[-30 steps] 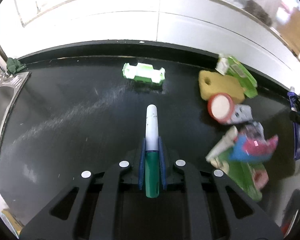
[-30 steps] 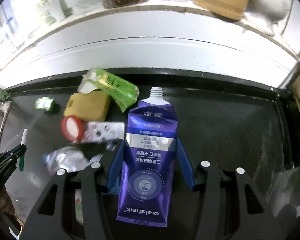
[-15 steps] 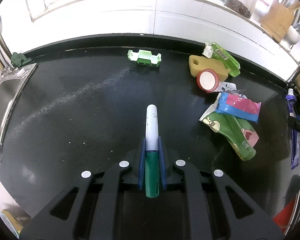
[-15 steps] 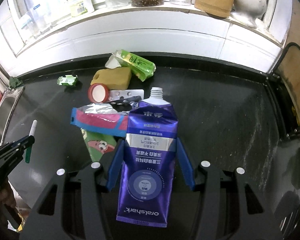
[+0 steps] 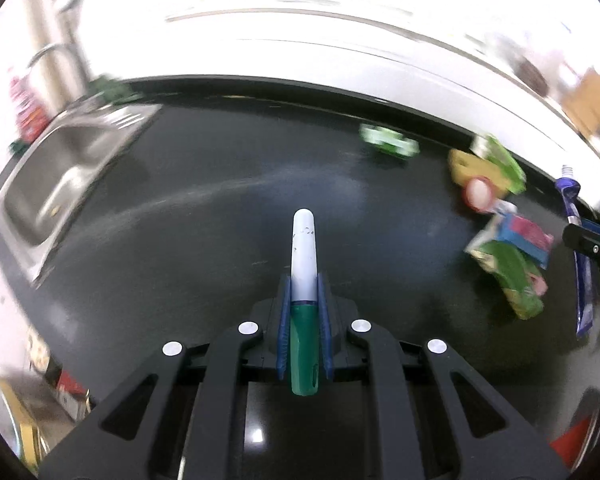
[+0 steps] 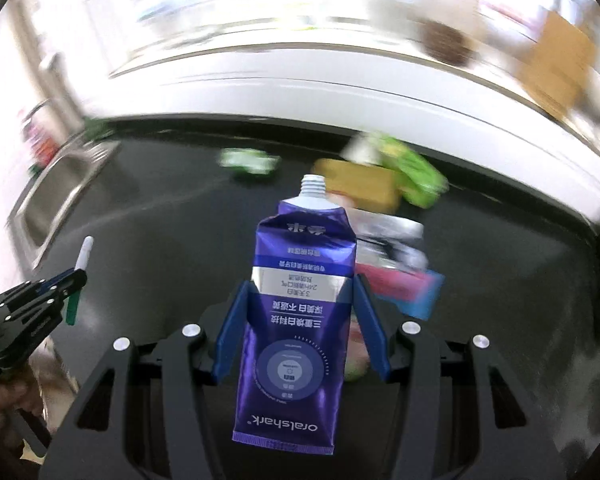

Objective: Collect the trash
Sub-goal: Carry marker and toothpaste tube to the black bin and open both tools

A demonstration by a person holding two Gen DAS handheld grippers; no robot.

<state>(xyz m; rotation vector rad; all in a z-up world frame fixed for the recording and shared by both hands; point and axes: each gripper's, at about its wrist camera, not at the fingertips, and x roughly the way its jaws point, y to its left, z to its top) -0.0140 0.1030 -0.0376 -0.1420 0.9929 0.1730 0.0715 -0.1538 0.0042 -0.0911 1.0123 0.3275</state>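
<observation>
The purple tube (image 6: 296, 320) reads "oralshark" near its flat end, with rows of Chinese print above; its open neck points to 12 o'clock. The right gripper (image 6: 302, 316) has its blue jaws pinching the tube at mid-length. The left gripper (image 5: 304, 312) has its jaws pressed onto a pen (image 5: 303, 292), green end back, white cap forward. Both are held above the black counter (image 5: 204, 232). At 2 o'clock in the left view lie a sponge (image 5: 470, 166), a red lid (image 5: 478, 195), green wrappers (image 5: 514, 276) and a green pack (image 5: 388, 145). A steel sink (image 5: 72, 176) sits at 10 o'clock.
</observation>
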